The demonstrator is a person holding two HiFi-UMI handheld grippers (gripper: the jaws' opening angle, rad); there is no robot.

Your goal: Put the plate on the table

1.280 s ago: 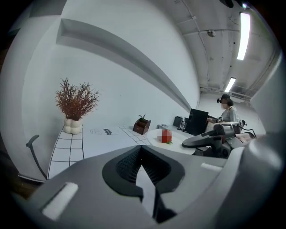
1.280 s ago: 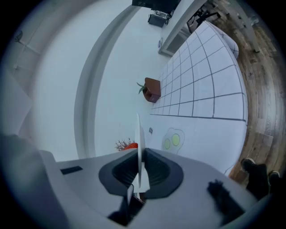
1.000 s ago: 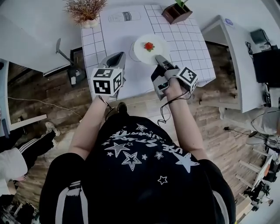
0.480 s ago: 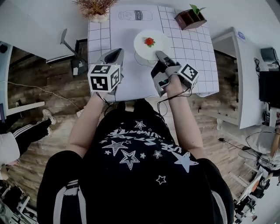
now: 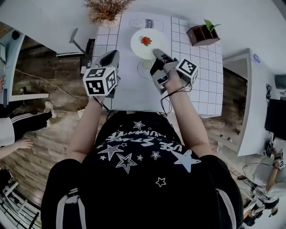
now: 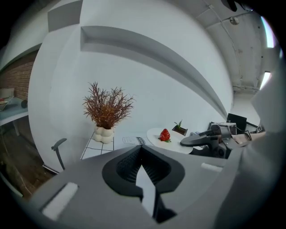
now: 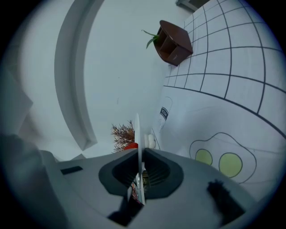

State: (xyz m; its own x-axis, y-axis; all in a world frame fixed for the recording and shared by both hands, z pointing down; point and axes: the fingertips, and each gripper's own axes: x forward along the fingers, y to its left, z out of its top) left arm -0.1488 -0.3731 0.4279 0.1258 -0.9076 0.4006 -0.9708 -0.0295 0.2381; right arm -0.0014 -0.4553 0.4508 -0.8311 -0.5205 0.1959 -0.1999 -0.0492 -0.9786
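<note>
At the far left corner of the counter (image 5: 196, 85) stood a dried plant (image 5: 105, 9) in a white vase, also seen in the left gripper view (image 6: 107, 109). The left gripper (image 5: 111, 56) hung over the counter's left half, near its front edge. Its fingers (image 6: 127, 165) were pressed together with nothing between them, and the gripper carried no load. Right of it, over the far middle of the counter, was the plate (image 5: 145, 44), white and round, with a strawberry (image 5: 145, 40) lying on it. On the counter just in front of the plate was a printed outline with green circles (image 5: 147, 64). The right gripper (image 5: 157, 53) reached in from the near side and had the plate by its near rim. In the right gripper view the fingers (image 7: 158, 172) were closed almost fully on the thin rim, and the plate (image 7: 137, 129) ran edge-on between them. The camera there was rolled, so the counter (image 7: 232, 89) lay to the plate's right. A gap showed between plate and counter, so the plate appeared to be held clear of the surface. At the far right corner sat a brown planter (image 5: 203, 33) with a small green shoot, well apart from the plate.
</note>
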